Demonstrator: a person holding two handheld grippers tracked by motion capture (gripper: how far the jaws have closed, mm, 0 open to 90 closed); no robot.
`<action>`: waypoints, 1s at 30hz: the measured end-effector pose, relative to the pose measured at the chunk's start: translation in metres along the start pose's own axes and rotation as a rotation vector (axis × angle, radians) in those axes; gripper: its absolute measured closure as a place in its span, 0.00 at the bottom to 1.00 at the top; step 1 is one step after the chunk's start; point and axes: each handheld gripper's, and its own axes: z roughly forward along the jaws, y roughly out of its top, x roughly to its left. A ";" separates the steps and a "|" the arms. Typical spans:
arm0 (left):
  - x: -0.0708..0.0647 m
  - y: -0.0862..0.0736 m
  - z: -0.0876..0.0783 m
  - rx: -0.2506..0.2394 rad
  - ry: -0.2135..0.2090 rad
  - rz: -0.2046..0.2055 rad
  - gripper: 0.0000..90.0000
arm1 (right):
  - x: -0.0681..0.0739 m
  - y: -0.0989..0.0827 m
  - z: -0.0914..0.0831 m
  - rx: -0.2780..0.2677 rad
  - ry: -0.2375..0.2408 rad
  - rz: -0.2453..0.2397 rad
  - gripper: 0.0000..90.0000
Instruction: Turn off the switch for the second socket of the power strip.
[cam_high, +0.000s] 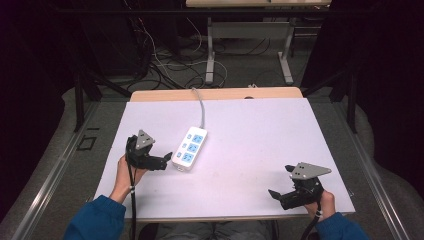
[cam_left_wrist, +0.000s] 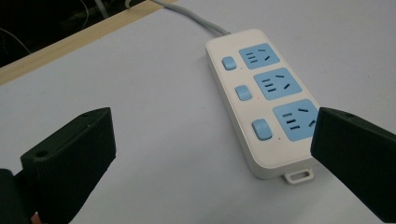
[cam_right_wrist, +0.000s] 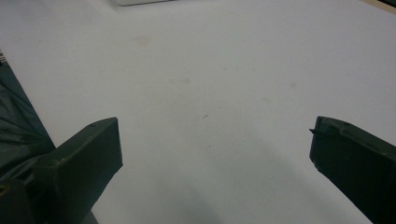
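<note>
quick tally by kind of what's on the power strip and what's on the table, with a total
power strip: 1
blue sockets on it: 3
blue switches on it: 3
grey cord: 1
grippers, left gripper and right gripper, both open: 2
total: 10

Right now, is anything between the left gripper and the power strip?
Nothing visible. The left gripper is open, and bare white table lies between its fingers and the power strip, whose near end sits just ahead.
</note>
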 end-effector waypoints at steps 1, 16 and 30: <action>0.000 0.001 0.001 0.005 -0.003 0.009 0.00 | 0.000 0.000 0.001 -0.013 -0.006 0.003 0.02; -0.003 0.011 0.016 0.022 -0.026 0.021 0.00 | 0.000 -0.001 0.001 -0.012 0.000 0.008 0.02; -0.003 0.017 0.029 0.033 -0.035 0.010 0.00 | 0.001 -0.001 0.001 -0.011 -0.001 0.011 0.02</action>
